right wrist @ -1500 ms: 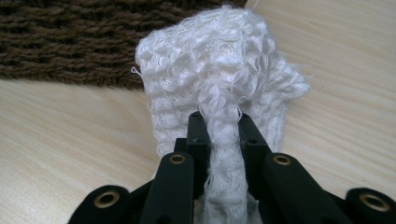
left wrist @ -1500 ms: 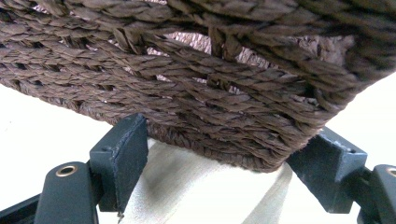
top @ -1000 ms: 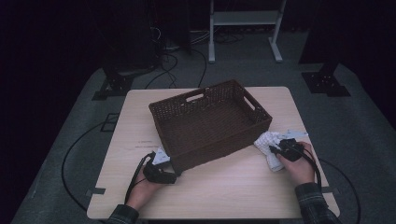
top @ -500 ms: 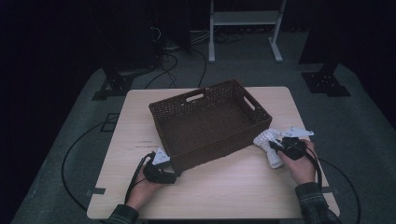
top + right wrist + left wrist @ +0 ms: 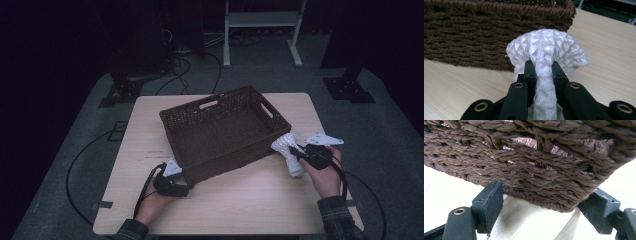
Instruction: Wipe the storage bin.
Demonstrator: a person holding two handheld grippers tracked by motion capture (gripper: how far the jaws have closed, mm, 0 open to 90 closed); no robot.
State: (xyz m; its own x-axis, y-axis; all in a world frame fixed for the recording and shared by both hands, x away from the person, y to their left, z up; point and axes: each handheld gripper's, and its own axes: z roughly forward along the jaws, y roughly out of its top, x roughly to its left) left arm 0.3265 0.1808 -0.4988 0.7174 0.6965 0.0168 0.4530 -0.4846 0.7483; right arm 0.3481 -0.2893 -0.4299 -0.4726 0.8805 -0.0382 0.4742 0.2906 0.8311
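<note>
— Pale wooden table [image 5: 240,200]: what stood at the left?
— Left gripper [image 5: 176,181], jaws wide, straddled the near corner of the brown wicker basket [image 5: 220,132].
— And right?
— Right gripper [image 5: 299,154] was clamped tight on a white knitted cloth [image 5: 289,150] beside the basket's right end.

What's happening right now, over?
Right hand-held gripper shut on white knitted cloth. Left hand-held gripper open around basket corner. Basket wall between cloth and inside.

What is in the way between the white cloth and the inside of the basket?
Only the basket's own side wall stands before the white cloth, pinched in the right gripper.
</note>
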